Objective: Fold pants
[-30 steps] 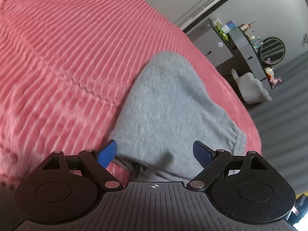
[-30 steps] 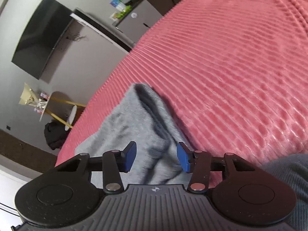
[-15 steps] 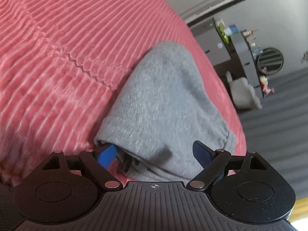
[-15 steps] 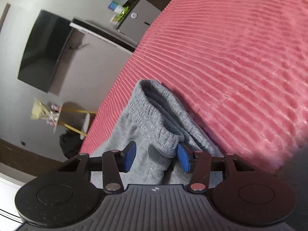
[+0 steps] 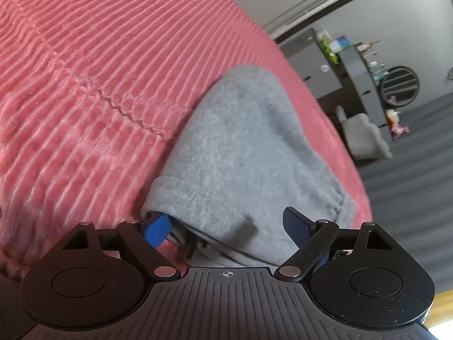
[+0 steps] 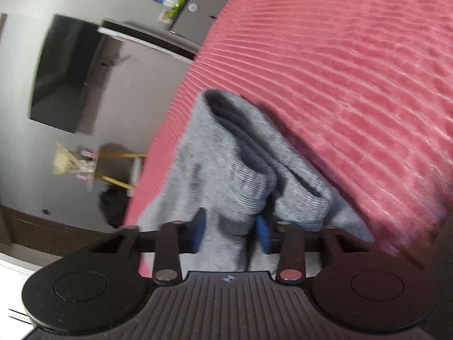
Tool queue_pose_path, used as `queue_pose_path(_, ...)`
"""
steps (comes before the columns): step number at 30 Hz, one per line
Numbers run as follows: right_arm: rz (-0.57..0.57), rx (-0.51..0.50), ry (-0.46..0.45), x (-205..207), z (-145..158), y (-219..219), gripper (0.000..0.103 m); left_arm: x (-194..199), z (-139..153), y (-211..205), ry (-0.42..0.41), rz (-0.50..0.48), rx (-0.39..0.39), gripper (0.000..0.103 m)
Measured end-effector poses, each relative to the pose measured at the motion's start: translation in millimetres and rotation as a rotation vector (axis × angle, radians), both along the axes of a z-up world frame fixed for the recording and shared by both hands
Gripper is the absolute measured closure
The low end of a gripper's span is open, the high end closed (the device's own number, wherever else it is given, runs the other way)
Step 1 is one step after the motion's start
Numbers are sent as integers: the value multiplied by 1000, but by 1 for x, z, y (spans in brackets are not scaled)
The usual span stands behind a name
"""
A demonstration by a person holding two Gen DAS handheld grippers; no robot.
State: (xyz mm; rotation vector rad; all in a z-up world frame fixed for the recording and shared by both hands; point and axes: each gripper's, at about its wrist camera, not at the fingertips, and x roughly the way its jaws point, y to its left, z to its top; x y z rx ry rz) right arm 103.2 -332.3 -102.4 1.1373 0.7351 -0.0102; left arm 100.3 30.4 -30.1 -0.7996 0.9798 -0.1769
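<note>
Pants (image 5: 249, 153), grey fleecy sweats, lie bunched near the edge of my bed, on a pink blanket (image 5: 93, 65) with thick plush ribs and a zigzag seam running across it. From my left gripper (image 5: 226, 228) the fabric looks soft and fuzzy, with a rolled hem on the near left and a gathered, puckered edge on the right. My left fingers are spread wide, blue pads on both sides of the cloth; the left pad (image 5: 157, 229) is tucked just under the hem and the right one sits against the top of the fabric, nothing pinched between them.

My right gripper (image 6: 230, 233) is a different story: the fingers are drawn in on a fold of the ribbed knit waistband (image 6: 246, 181), which stands up from them in a thick doubled loop with a dark hollow inside. The pants (image 6: 203, 153) drape off that grip toward the blanket (image 6: 354, 70) edge. This view is pretty blurry, so finer detail is lost.

Past the bed edge: a dark flat TV (image 6: 65, 73) on a grey wall and a grey cabinet (image 5: 317, 68).
</note>
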Motion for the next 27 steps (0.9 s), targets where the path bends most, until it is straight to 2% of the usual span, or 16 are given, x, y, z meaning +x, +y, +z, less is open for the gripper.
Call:
queue_pose_path(9,11,-16,-17,1,-14,7,80,13,-12,-12,53,26,67,15)
queue_pose_path(16,21,-65,-30,-3,-16,17,80,19,-16,-19,51,3,131,15)
queue_pose_path(27,20,-126,-29,-5,-9,28,81,20,-17,-26,41,-17,162,18)
